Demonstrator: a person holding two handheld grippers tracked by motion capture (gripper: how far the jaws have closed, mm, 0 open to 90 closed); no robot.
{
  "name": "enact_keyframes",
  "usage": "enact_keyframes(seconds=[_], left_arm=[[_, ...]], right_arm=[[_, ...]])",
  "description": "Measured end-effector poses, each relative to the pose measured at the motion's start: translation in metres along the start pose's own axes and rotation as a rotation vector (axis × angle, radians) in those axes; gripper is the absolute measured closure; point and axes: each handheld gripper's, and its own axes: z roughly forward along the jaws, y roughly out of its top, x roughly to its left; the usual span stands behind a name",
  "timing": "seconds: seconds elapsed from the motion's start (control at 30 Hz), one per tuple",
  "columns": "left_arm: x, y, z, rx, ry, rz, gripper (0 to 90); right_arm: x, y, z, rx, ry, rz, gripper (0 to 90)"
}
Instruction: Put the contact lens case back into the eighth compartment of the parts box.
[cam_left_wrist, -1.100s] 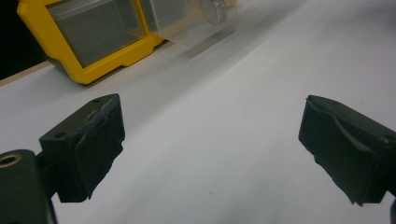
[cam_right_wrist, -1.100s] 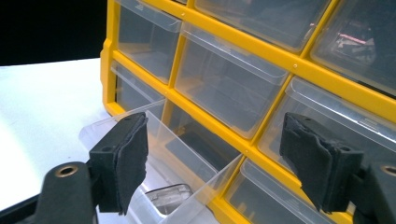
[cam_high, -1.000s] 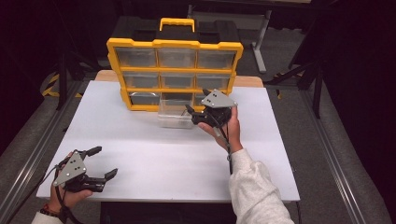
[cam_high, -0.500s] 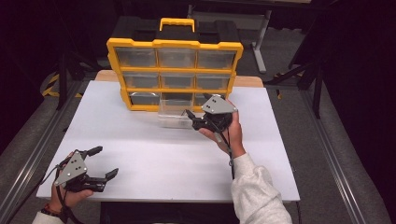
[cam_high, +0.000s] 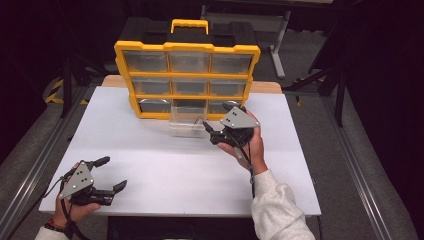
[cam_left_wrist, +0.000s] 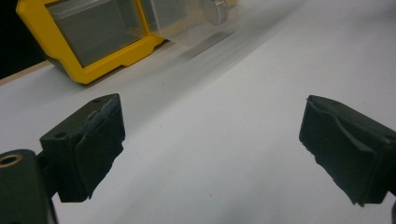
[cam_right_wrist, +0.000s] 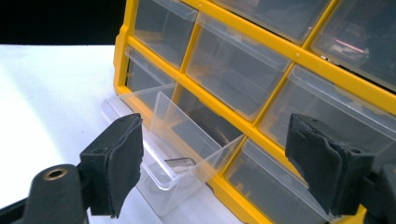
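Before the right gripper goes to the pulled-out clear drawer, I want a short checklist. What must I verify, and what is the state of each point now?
1. Right gripper open wide enough: ok, jaws stand apart.
2. Right gripper empty: ok, nothing between its jaws.
3. Clear drawer pulled out of the yellow organizer: ok, bottom middle slot.
4. Something inside the drawer: ok, a small metal part lies on its floor.
5. Left gripper out of the way: ok, open, at the table's near left.
6. Organizer stable: cannot tell.

Yellow organizer, clear drawers, white table, black fingers
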Motion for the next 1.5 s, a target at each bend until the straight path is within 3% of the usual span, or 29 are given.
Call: enact_keyframes(seconds=[0.77,1.5], left_arm=[[0.0,0.0,-0.001,0.002,-0.004,0.001,7.9],[-0.001,0.0,0.0,0.003,0.002,0.005,7.9]], right_arm=[[0.015,-0.016,-0.009,0.017,0.03,-0.046,16.0],[0.02,-0.031,-0.018,0.027,0.051,-0.055,14.9]])
